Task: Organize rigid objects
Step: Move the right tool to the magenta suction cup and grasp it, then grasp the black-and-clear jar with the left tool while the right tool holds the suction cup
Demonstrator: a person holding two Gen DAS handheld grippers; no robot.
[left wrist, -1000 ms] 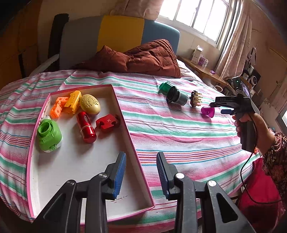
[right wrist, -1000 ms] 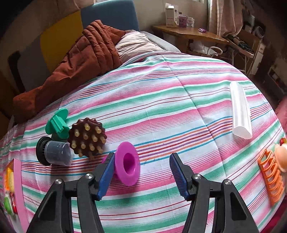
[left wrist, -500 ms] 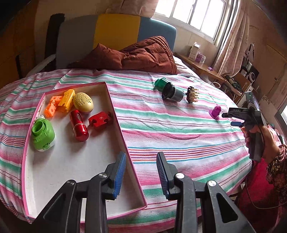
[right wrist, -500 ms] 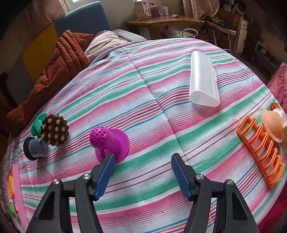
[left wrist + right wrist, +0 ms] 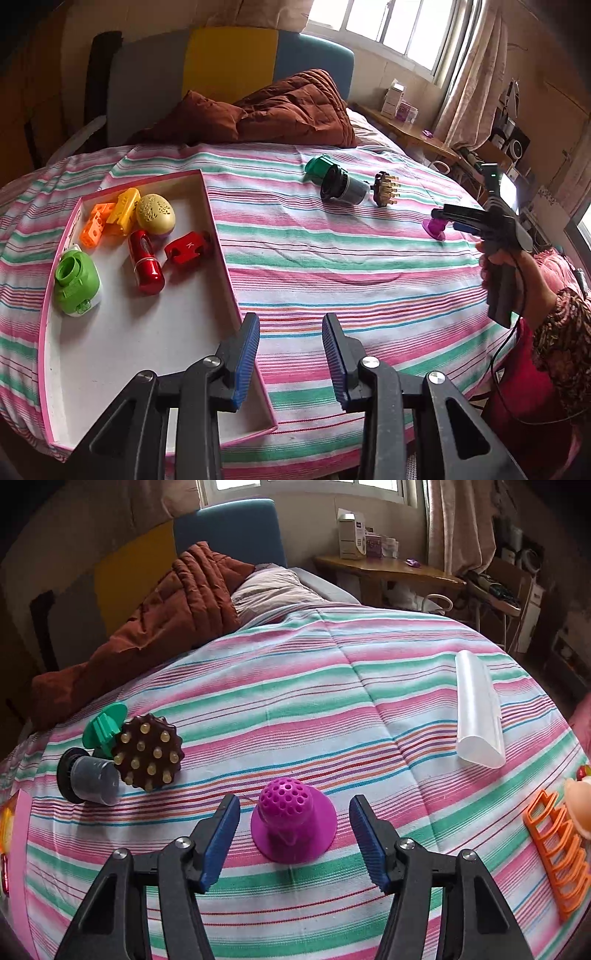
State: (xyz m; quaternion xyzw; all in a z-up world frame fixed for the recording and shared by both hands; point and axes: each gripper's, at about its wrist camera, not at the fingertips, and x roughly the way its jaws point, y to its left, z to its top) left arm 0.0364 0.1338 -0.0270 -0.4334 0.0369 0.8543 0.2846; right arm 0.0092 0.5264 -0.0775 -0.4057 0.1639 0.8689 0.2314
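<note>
A purple funnel-shaped piece (image 5: 293,821) stands upright on the striped bedspread, between the open jaws of my right gripper (image 5: 294,840), which does not touch it. It also shows in the left wrist view (image 5: 435,228), partly behind the right gripper (image 5: 445,218). My left gripper (image 5: 290,360) is open and empty above the right edge of the pink-rimmed white tray (image 5: 225,258). The tray holds a green piece (image 5: 77,282), a red capsule (image 5: 146,266), a red block (image 5: 188,248), a yellow egg (image 5: 155,214) and orange and yellow pieces.
A brown studded disc (image 5: 147,753), a grey cup (image 5: 90,779) and a green piece (image 5: 105,729) lie to the left. A clear tube (image 5: 476,716) lies to the right, an orange rack (image 5: 557,853) at the right edge. A brown quilt (image 5: 266,110) lies at the bed's head.
My right gripper let go of the purple piece, which came to stand upright, and has now moved so it lies between the open jaws. The left gripper shifted slightly right.
</note>
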